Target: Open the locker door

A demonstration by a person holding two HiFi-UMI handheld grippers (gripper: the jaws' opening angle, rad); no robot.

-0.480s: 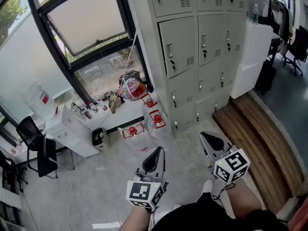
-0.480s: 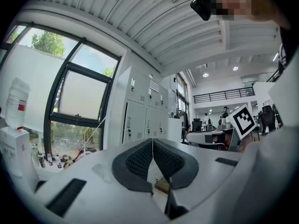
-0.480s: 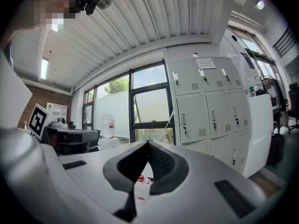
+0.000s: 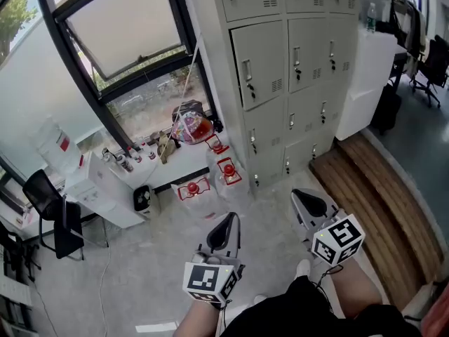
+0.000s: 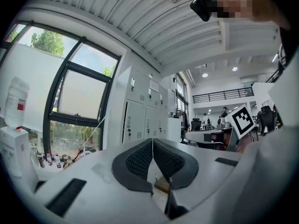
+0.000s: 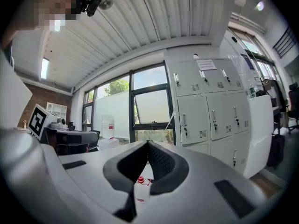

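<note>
The left gripper (image 4: 228,223) is hovering at about 6 o'clock in the head view and the right gripper (image 4: 303,201) at about 5 o'clock. Each is pressing its jaws together on nothing, and both are pointing up toward 12 o'clock. The lockers (image 4: 284,55) are standing well apart from them at 12 to 1 o'clock with every visible door sitting shut, while red-capped water jugs (image 4: 228,173) are resting on the floor at the lockers' 7 o'clock, below the window (image 4: 119,41).
</note>
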